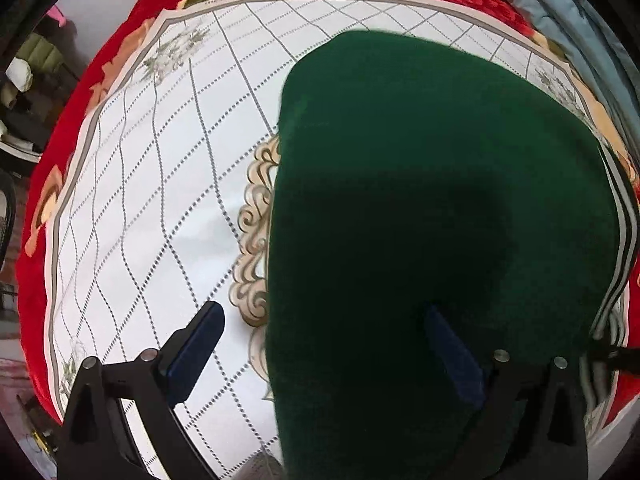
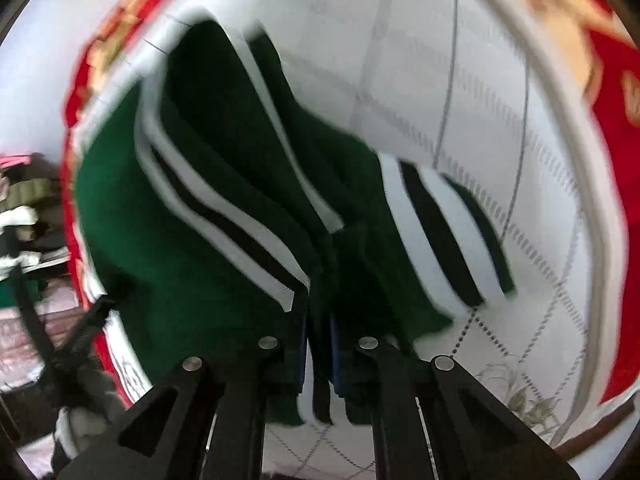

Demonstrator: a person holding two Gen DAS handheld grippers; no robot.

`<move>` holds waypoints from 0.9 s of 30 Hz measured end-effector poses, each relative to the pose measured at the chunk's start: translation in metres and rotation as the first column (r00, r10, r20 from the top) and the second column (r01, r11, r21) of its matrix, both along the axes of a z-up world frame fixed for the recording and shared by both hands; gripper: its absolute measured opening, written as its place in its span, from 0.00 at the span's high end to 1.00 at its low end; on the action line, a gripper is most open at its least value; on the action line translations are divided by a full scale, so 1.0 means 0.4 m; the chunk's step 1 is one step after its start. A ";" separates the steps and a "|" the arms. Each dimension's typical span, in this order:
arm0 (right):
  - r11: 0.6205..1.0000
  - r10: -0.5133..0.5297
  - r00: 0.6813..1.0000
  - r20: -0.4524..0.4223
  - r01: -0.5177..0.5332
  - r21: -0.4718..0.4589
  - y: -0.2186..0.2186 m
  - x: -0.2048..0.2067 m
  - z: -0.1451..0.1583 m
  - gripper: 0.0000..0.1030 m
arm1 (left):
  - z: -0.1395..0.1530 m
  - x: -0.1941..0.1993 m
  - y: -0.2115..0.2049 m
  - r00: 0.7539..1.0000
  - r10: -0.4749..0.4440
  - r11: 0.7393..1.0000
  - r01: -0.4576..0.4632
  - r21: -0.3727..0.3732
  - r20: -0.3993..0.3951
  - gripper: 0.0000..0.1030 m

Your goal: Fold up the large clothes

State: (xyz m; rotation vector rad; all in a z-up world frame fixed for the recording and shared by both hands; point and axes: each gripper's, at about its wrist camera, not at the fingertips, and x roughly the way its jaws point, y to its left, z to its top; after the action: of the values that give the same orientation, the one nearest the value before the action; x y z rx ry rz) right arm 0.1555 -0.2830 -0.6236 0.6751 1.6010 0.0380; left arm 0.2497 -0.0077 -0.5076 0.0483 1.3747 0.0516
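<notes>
The green garment [image 1: 432,208] lies on a white patterned sheet [image 1: 152,184], w/ a red flowered blanket [image 1: 56,148] showing round the sheet's edge. In the left wrist view it's a broad flat green panel, striped trim [image 1: 622,248] running down its right side. In the right wrist view the same garment [image 2: 132,216] is bunched and lifted, white-and-black stripes [image 2: 432,232] hanging off a cuff or hem; the view is blurred, so prob. mid-motion.

Right gripper [image 2: 318,344]: fingers nearly closed, pinching a striped edge of the garment between the pads, cloth hanging below the jaws. The edge grip makes sense for a fold: it lets the loose side be carried over the flat part.

Left gripper [image 1: 324,344]: fingers spread wide, nothing clamped. Its left finger [image 1: 192,356] sits over bare sheet, the other over the green cloth, so the garment's left border runs between them. Looks placed either to take that border or to pin it while the other side comes across; can't tell whether it touches the cloth.

Background: clutter, incl. what looks like other clothes [image 2: 24,208], beyond the blanket.

Judgement: fold under way, not finished — the striped side isn't laid down yet.
</notes>
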 end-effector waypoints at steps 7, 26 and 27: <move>1.000 0.006 0.995 0.099 -0.008 0.014 -0.074 0.068 0.134 0.48 | 0.069 0.016 0.008 1.000 0.015 0.999 -0.015 0.032 0.009 0.00; 0.986 0.026 0.991 0.130 -0.047 0.162 -0.023 0.290 0.062 0.62 | 0.095 0.074 0.077 0.998 0.040 0.999 -0.038 -0.033 0.041 0.00; 0.987 0.042 0.988 0.150 -0.064 0.146 -0.040 0.278 0.078 0.42 | 0.107 0.067 0.099 0.997 0.057 0.996 -0.053 -0.065 0.053 0.00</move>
State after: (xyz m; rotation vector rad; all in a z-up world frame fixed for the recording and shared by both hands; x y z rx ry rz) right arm 0.2668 -0.2992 -0.5922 0.7288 1.4844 0.2444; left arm 0.2764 0.0318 -0.4650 -0.0437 1.3223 0.0554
